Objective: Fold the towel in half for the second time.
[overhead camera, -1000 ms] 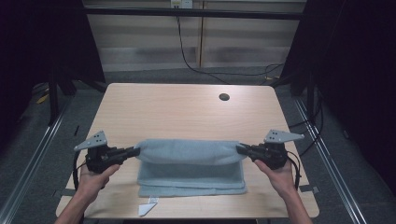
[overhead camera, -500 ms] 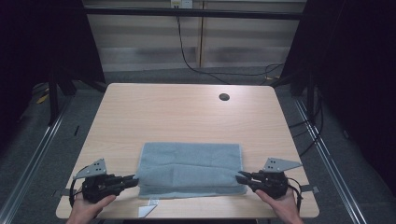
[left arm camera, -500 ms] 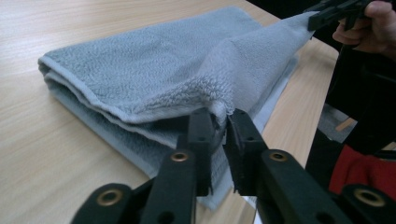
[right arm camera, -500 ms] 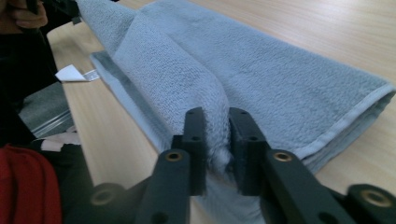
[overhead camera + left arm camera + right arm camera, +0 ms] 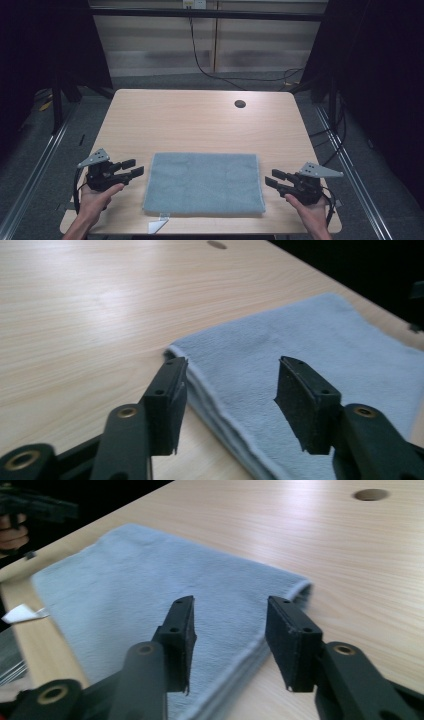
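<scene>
A folded blue-grey towel point(image 5: 205, 182) lies flat near the table's front edge. My left gripper point(image 5: 134, 167) sits just off its left edge, and my right gripper point(image 5: 271, 178) just off its right edge. Both point inward at the cloth. The jaws of both have just been opening and stand apart, with no pad pressing on the towel. In the left gripper view the towel's point(image 5: 325, 340) near corner lies ahead of the spread left gripper point(image 5: 232, 365). The right gripper view shows the towel's point(image 5: 140, 575) folded edge ahead of the open right gripper point(image 5: 231, 602).
The wooden table point(image 5: 175, 120) has a round cable hole point(image 5: 240, 104) at the back right. A white tag point(image 5: 159, 225) sticks out at the towel's front left corner. Dark floor and metal rails surround the table.
A second ago both grippers held the towel's ends, raised over mid-table. They brought it toward the front edge and laid it flat. Both have let go and now stand open beside it.
</scene>
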Demonstrator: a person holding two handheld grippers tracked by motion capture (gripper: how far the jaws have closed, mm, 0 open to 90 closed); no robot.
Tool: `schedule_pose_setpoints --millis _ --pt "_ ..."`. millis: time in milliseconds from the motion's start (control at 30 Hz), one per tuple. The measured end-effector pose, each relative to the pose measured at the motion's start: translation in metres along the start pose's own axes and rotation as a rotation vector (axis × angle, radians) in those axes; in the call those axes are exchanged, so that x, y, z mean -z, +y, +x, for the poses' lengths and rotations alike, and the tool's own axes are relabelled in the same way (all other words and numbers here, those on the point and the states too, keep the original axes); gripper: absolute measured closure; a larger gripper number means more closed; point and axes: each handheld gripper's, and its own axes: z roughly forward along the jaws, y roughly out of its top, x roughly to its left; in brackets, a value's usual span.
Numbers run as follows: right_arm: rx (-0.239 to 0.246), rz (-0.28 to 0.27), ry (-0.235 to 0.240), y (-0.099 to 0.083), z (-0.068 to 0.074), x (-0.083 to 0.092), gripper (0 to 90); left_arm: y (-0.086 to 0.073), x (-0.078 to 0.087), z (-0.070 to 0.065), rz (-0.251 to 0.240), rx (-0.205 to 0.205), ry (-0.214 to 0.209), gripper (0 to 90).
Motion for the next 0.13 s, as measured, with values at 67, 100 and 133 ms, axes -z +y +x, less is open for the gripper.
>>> schedule_pose_setpoints --millis 67,100,133 --pt "-0.021 -0.002 -0.020 -0.0035 -0.0052 0.0021 50.1 -0.0047 -0.0019 0.0010 0.011 -0.004 0.012 38.1" --pt "-0.031 -0.006 -0.032 -0.0052 -0.0073 0.0027 47.6 -0.0068 -0.0030 0.0014 0.028 -0.005 0.017 37.0" --pt "-0.040 -0.008 -0.048 -0.0068 -0.0092 0.0036 46.9 -0.0087 -0.0039 0.0010 0.038 -0.012 0.034 35.6"
